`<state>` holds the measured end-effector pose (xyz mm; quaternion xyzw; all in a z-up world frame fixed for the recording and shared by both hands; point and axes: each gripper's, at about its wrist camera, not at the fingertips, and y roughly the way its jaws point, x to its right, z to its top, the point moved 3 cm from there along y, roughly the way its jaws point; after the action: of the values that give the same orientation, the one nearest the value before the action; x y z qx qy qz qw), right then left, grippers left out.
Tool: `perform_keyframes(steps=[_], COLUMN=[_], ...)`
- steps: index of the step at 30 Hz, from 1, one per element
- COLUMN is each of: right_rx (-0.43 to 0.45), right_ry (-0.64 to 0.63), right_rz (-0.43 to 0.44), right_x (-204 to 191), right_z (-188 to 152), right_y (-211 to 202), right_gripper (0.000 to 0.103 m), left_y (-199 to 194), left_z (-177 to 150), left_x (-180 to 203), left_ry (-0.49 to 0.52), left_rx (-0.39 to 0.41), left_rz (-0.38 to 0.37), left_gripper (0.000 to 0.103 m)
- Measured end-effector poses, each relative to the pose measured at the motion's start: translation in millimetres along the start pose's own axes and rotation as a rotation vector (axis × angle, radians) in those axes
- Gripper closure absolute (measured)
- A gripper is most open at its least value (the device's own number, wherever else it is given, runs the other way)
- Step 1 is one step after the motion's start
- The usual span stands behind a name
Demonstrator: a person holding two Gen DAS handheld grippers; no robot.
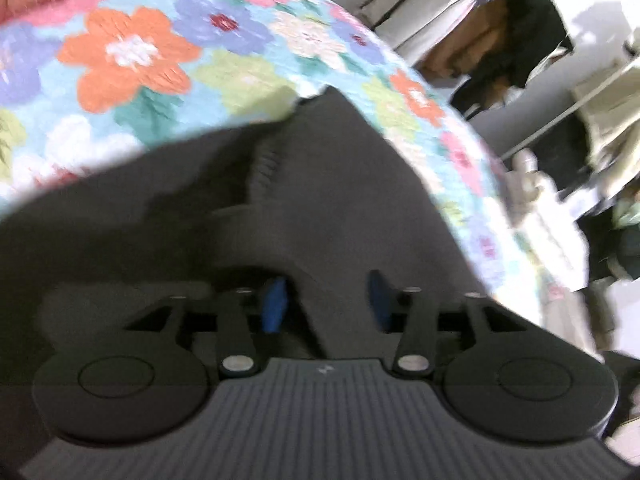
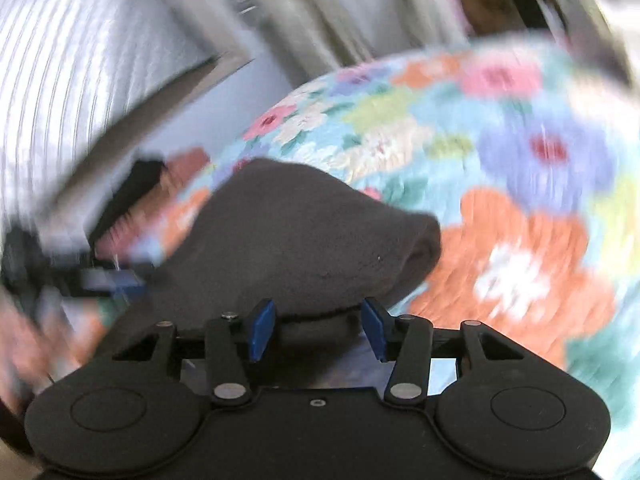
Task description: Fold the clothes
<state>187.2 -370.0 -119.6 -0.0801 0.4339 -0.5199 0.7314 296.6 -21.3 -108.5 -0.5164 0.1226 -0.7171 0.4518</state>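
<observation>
A dark grey fleece garment [image 1: 312, 200] lies on a floral bedspread [image 1: 132, 56]. In the left wrist view my left gripper [image 1: 326, 302] hangs just over the garment with its blue pads [image 1: 274, 304] apart, and cloth shows between them. In the right wrist view the same garment [image 2: 296, 240] is bunched into a hump on the bedspread [image 2: 520, 220]. My right gripper [image 2: 316, 330] has its blue pads [image 2: 262, 328] apart, one on each side of the garment's near edge. Both views are motion-blurred.
Past the bed's right edge in the left wrist view are hanging clothes [image 1: 508, 40] and a rack with items [image 1: 600, 128]. The right wrist view shows a white ribbed surface [image 2: 72, 80] and curtains [image 2: 320, 20] behind the bed.
</observation>
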Motion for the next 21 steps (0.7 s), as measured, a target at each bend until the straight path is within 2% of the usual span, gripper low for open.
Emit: perform_keyframes(steps=[3,4,6,8,9,10,11,12,13,15,18,21], right_rx=[0.062,0.050,0.013,0.038,0.070,0.116,0.133,0.148,0.188,0.236,0.129,0.090], right_ry=[0.197,0.256,0.332,0.351,0.338,0.292,0.207,0.078,-0.080,-0.246,-0.160,-0.166], right_rz=[0.055,0.066,0.066,0.039,0.031,0.017,-0.005,-0.043,-0.105,-0.184,-0.209,-0.231], right_x=[17.1,21.3,26.4,28.2,29.8,28.4,22.7,13.6,1.0,-8.4,15.5,14.4], right_z=[1.5,1.1,4.0,1.7,7.7,12.8,17.8,25.6,29.0,26.7,19.5,11.7], right_y=[5.3,14.6,38.4,49.1,52.1,55.0,53.9,54.6,49.4,43.3,58.3,53.5], right_gripper=[0.048,0.047,0.042,0.040,0.040,0.055,0.080,0.080,0.082,0.082,0.078,0.060], left_y=[16.3,23.3,35.7,38.0,38.6,39.0,39.4,39.2,38.7,38.5,41.8,40.2], left_z=[-6.6,-9.2,-13.4,-16.6,-18.0,-19.4,-20.8,-23.7,-27.8,-35.7,-40.9,-39.6], left_x=[-3.6,-7.5,-15.3,-16.7,-15.2,-12.4,-9.6,-8.8,-9.4,-12.4,-22.0,-22.5], left_ry=[-0.039,-0.062,-0.109,-0.107,-0.086,-0.055,-0.024,-0.017,-0.027,-0.056,-0.104,-0.104], left_rx=[-0.038,-0.050,-0.048,-0.024,-0.021,-0.026,-0.031,-0.039,-0.049,-0.069,-0.083,-0.096], left_rz=[-0.009,0.004,0.003,-0.033,-0.020,0.013,0.047,0.064,0.068,0.064,0.043,0.045], left_gripper=[0.048,0.046,0.044,0.044,0.048,0.051,0.063,0.067,0.067,0.065,0.066,0.065])
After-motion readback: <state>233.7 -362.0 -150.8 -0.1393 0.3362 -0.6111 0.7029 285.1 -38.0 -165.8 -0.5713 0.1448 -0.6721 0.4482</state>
